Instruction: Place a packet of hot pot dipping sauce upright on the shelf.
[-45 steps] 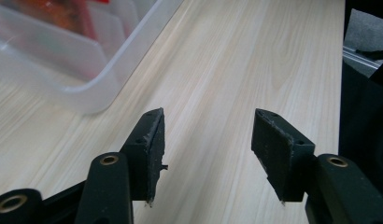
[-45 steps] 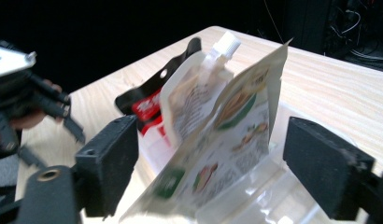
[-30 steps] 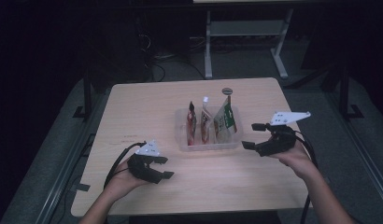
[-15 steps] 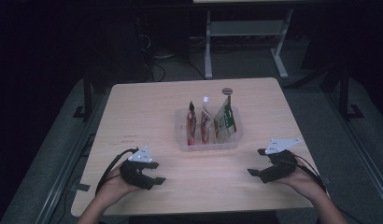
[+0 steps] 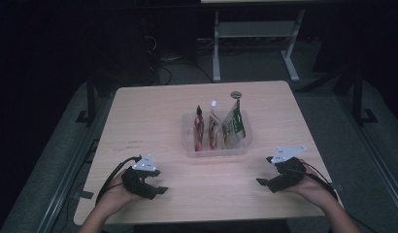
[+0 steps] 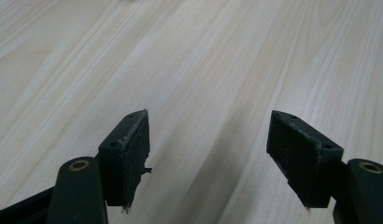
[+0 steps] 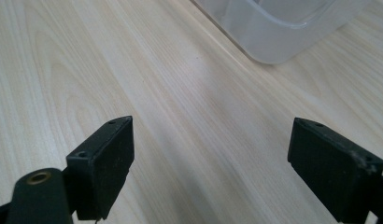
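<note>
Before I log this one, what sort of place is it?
Probably a lab or recording room, not a home. A bare wooden table stands in a dark room, with cables on the floor beyond and a metal stand behind. Only a clear tub of pouches sits on it.

The setting is identified as a laboratory or recording workspace rather than a home. A plain light wood-grain table [image 5: 153,121] is placed alone on a dark grey carpeted floor [image 5: 51,165], and the surroundings are kept unlit. Behind it, the white metal frame of a second bench [image 5: 250,34] is seen, with black cables [image 5: 173,68] lying loose on the floor beneath. Dark metal stand legs [image 5: 90,102] are positioned at both sides of the table. A clear plastic bin [image 5: 216,145] of sachets is set on the otherwise bare tabletop. Cabled, hand-held instruments with grey marker plates [image 5: 287,153] are present, which indicates a data-collection rig.
</note>
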### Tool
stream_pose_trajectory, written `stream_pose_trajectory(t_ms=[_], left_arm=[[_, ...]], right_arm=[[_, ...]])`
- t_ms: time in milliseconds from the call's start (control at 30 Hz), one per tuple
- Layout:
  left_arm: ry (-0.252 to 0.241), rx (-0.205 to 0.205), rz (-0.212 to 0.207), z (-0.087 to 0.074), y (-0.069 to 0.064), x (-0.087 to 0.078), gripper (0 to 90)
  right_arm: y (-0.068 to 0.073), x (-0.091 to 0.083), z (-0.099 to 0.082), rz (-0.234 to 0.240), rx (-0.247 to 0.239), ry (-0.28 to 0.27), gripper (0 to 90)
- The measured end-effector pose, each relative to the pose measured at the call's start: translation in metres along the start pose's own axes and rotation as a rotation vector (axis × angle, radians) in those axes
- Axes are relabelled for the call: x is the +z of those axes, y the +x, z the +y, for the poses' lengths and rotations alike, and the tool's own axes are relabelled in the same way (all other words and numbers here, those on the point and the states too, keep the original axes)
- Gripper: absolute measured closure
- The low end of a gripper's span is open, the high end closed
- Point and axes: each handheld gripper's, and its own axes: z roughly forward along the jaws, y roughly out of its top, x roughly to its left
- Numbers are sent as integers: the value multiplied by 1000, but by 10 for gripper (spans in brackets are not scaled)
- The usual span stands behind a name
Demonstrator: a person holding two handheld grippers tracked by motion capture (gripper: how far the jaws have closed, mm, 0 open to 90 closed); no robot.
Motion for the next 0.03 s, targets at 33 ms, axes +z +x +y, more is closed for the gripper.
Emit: stream_pose_trajectory(t_ms=[33], left_arm=[[-1, 3, 0, 0, 0, 0, 295]], right_arm=[[0, 0, 0, 1, 1, -3, 142]])
